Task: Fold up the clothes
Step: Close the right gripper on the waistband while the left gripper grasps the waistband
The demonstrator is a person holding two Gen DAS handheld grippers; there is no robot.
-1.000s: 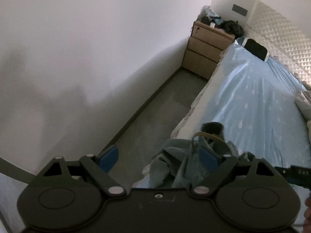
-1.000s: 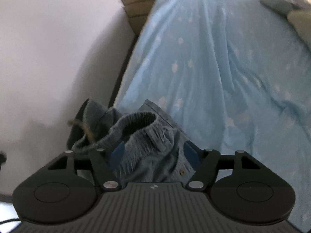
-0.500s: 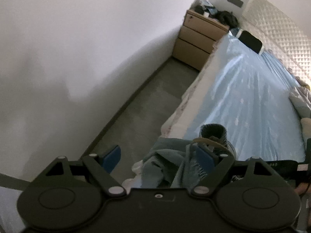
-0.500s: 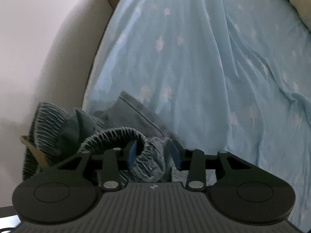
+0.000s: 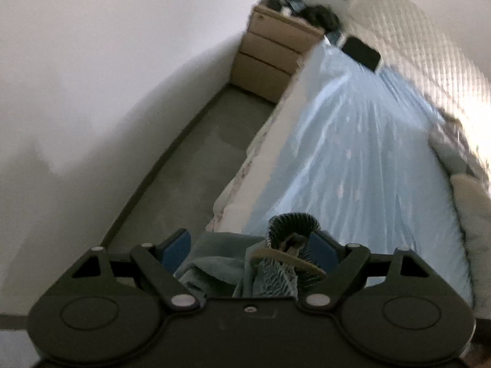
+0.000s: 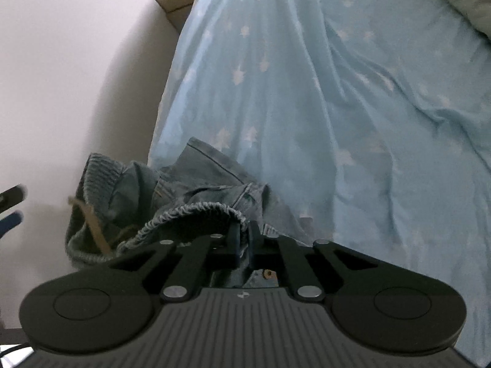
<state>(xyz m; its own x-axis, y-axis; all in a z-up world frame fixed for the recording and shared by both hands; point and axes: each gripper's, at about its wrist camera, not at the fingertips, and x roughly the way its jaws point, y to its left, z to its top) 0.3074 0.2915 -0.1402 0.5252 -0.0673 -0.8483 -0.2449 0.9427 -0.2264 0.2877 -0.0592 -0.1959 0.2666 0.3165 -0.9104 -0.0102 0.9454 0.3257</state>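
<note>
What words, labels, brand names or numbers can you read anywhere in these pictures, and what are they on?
None can be read.
A small pale mark on the right gripper body: too small to read.
The jeans and the bed sheet show no lettering; the sheet carries only a star pattern.

Bed (image 6: 353, 116) in pale blue star-print sheet

Crumpled denim garment (image 6: 196, 196) lies at its near left edge; a pillow (image 6: 463, 3) sits at the far right corner.

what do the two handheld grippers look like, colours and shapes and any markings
Both are matte black. The left gripper has two round discs on its body, angled linkage arms with silver pivot pins, and blue pads on its fingers. The right gripper is built the same, with a ribbed grey centre panel carrying a small white logo. No sleeves visible.
</note>
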